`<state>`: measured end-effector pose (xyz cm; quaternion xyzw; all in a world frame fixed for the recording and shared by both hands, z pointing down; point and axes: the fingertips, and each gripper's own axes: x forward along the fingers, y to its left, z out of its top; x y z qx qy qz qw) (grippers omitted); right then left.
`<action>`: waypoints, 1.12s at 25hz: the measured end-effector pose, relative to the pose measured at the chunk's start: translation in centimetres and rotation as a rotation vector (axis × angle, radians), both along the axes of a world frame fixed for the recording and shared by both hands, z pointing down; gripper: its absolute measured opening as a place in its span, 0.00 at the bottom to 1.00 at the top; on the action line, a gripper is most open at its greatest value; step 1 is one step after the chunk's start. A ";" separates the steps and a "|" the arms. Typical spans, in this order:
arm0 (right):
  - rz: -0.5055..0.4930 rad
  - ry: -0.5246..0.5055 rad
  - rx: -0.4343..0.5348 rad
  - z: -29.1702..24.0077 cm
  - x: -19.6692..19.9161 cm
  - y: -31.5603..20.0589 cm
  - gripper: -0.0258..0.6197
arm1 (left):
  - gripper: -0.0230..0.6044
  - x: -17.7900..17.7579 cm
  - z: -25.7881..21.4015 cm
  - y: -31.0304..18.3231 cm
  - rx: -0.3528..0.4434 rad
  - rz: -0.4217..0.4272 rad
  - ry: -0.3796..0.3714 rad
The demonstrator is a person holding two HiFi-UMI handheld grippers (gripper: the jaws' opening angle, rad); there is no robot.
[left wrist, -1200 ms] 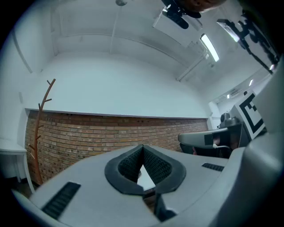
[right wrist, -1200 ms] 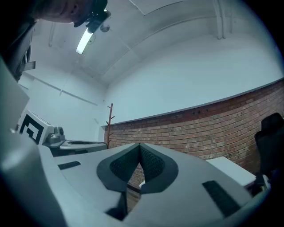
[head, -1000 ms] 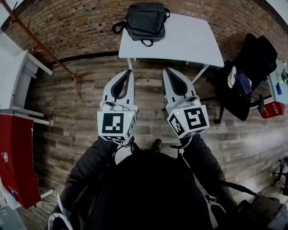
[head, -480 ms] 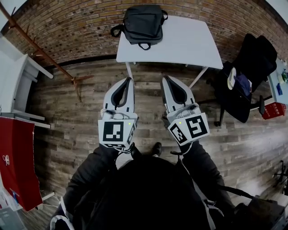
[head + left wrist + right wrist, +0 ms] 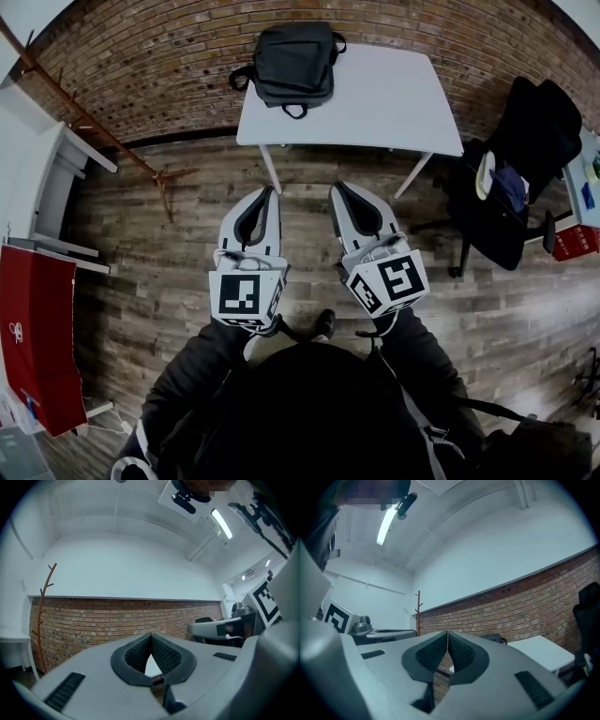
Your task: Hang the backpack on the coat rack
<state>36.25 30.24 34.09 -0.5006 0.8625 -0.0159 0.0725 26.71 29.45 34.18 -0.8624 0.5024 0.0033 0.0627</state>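
Observation:
A dark grey backpack [image 5: 292, 61] lies flat on the far left part of a white table [image 5: 394, 103] against the brick wall. The brown wooden coat rack [image 5: 94, 127] stands to the table's left; it also shows as the coat rack [image 5: 42, 616] and the coat rack [image 5: 418, 613] in the gripper views. My left gripper [image 5: 270, 190] and right gripper [image 5: 336, 186] are held side by side over the wooden floor, short of the table. Both point level at the wall and are shut with nothing in them. Over the right gripper [image 5: 447, 632] a strip of the backpack [image 5: 494, 639] peeks out.
A black office chair [image 5: 511, 159] draped with clothes stands right of the table. White furniture [image 5: 47, 178] and a red panel [image 5: 37, 337] line the left side. A red box [image 5: 567, 242] sits at the far right. The person's foot [image 5: 325, 325] is on the floor below the grippers.
Both grippers have slid down in the head view, still side by side and shut. The table and backpack have also moved lower in the picture, with more brick wall showing above them.

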 end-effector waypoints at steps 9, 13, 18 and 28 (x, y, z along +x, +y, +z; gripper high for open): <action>-0.030 0.016 -0.014 0.7 -0.3 -1.8 0.05 | 0.05 -0.1 0.7 -1.1 -0.005 -0.035 0.006; -0.041 0.034 -0.011 1.1 -1.2 -3.3 0.05 | 0.05 -1.0 1.1 -2.7 -0.005 -0.042 0.024; -0.031 0.050 -0.023 1.7 -2.1 -6.9 0.05 | 0.05 -1.9 1.6 -6.9 -0.012 -0.031 0.040; 0.035 0.073 -0.040 2.8 -4.4 -17.6 0.05 | 0.05 -4.6 3.5 -17.8 -0.044 0.018 0.061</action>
